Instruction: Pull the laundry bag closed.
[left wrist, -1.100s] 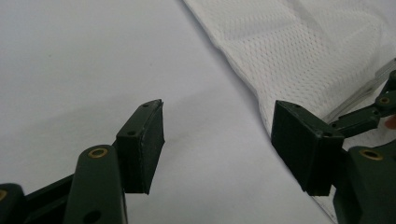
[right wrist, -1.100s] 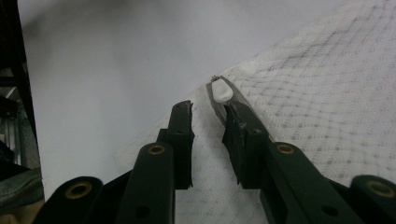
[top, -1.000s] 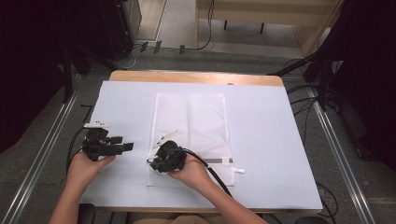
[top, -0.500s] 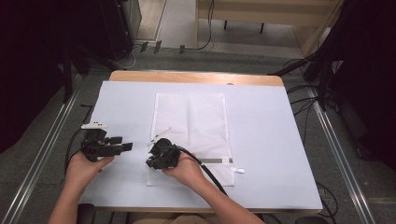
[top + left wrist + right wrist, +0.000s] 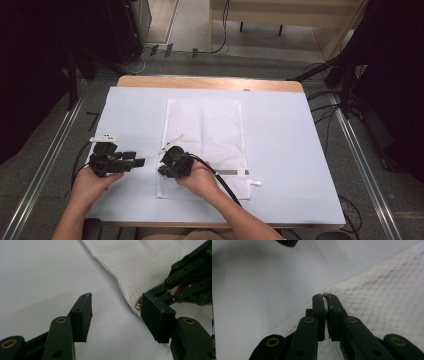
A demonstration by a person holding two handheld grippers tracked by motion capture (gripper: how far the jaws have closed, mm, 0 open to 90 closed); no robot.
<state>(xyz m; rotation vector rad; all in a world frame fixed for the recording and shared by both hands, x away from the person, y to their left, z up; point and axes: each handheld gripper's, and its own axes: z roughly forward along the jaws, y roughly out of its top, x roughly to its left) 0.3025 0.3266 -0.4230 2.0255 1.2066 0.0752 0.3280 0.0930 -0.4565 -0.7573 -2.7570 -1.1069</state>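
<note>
**A:** Where is your right gripper (image 5: 165, 165) now?

**B:** In the high view your right hand (image 5: 200, 179) lies on the white mesh laundry bag (image 5: 210, 130), forearm entering from about 5 o'clock, the gripper aimed toward 9 o'clock at the bag's left edge. The bag lies flat mid-table on the pale blue table cover (image 5: 280, 150), long side running 12 to 6.

**A:** Is it holding anything?

**B:** Yes. Your right gripper view shows the jaws have just been closing, and they now pinch a small white piece at the bag's edge, with a bit of metal at the tips. It looks like the zipper pull, though it is too small for you to be sure.

**A:** And your left gripper (image 5: 134, 162)?

**B:** Your left hand (image 5: 92, 181) rests on the cover at roughly 9 o'clock of the bag, wrist level, gripper pointing toward 3 o'clock at the other one. Its jaws have just been narrowing a little but stand well apart, nothing between the pads (image 5: 83, 312). In your left gripper view the bag's hem runs just beyond its right-hand pad, where a small brass-coloured metal bit (image 5: 138, 306) shows on the hem.
</note>
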